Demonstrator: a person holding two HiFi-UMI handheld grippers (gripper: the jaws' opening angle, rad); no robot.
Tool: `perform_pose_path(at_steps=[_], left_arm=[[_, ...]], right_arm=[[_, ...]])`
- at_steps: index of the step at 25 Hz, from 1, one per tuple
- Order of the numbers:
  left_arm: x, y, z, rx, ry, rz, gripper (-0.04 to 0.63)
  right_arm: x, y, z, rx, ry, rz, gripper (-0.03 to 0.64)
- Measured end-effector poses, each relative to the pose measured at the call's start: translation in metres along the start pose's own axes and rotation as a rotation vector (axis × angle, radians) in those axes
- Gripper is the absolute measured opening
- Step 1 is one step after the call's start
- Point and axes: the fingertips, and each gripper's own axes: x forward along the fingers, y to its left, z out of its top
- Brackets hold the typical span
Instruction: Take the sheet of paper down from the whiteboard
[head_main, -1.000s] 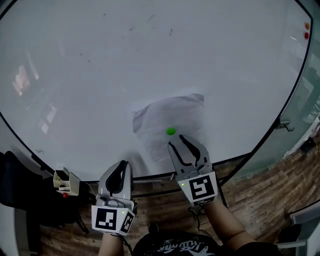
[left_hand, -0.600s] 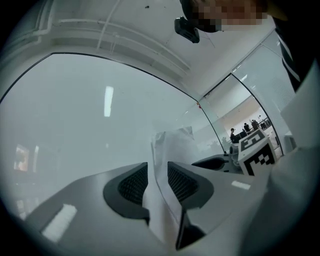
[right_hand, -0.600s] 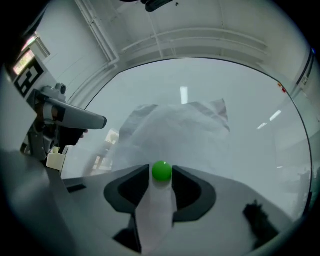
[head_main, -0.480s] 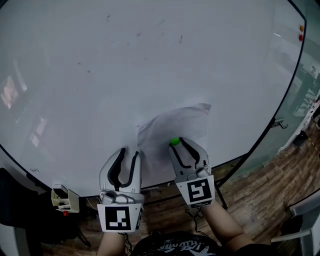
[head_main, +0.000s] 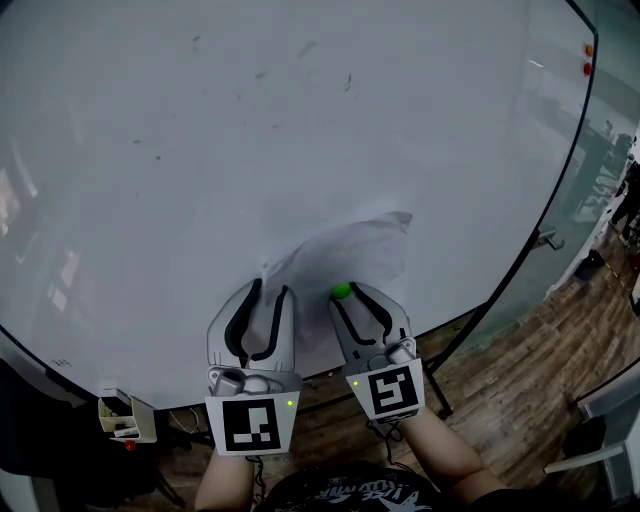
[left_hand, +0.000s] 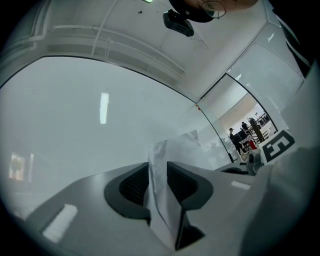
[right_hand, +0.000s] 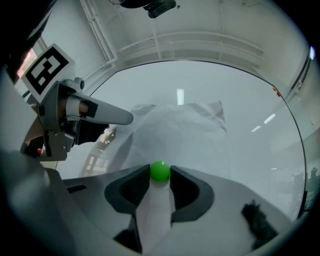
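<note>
A crumpled white sheet of paper (head_main: 350, 250) hangs on the whiteboard (head_main: 200, 150), pinned by a round green magnet (head_main: 341, 291) near its lower edge. My right gripper (head_main: 348, 296) reaches up to the board, and its two jaw tips sit against either side of the green magnet (right_hand: 160, 170), with paper (right_hand: 175, 130) behind it. My left gripper (head_main: 270, 290) is at the sheet's lower left. The paper's edge (left_hand: 165, 150) stands between its jaws, which are closing with gaps still showing on both sides of my left gripper (left_hand: 158, 167).
Two red magnets (head_main: 587, 68) sit at the board's upper right corner. A small holder with an eraser (head_main: 125, 420) hangs below the board's lower left. A glass wall with a handle (head_main: 547, 240) borders the board on the right, above wooden flooring.
My left gripper rose from below the board's edge to the sheet's left edge and opened around it. My right gripper moved up so the green magnet lies between its tips.
</note>
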Motion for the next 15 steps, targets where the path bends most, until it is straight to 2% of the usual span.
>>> perform_pose_path(at_steps=[3, 5, 7, 9, 15], left_arm=[[0.0049, 0.0028, 0.0014, -0.014, -0.008, 0.008, 0.069], [0.0075, 0.0032, 0.0010, -0.009, -0.012, 0.015, 0.052], [0.0091, 0.0021, -0.0002, -0.013, -0.013, 0.015, 0.019], [0.0101, 0.0017, -0.0006, -0.031, -0.012, 0.009, 0.011], [0.0107, 0.0026, -0.0001, -0.040, -0.010, 0.012, 0.009]], right_arm=[[0.0002, -0.0002, 0.0006, 0.005, -0.008, -0.002, 0.138], [0.0001, -0.0003, 0.0007, 0.006, -0.016, 0.003, 0.137], [-0.0006, -0.0009, -0.0024, -0.029, -0.002, 0.010, 0.133], [-0.0009, -0.0016, -0.0048, -0.057, 0.014, 0.013, 0.130], [-0.0004, -0.0008, -0.0003, -0.005, -0.001, 0.030, 0.129]])
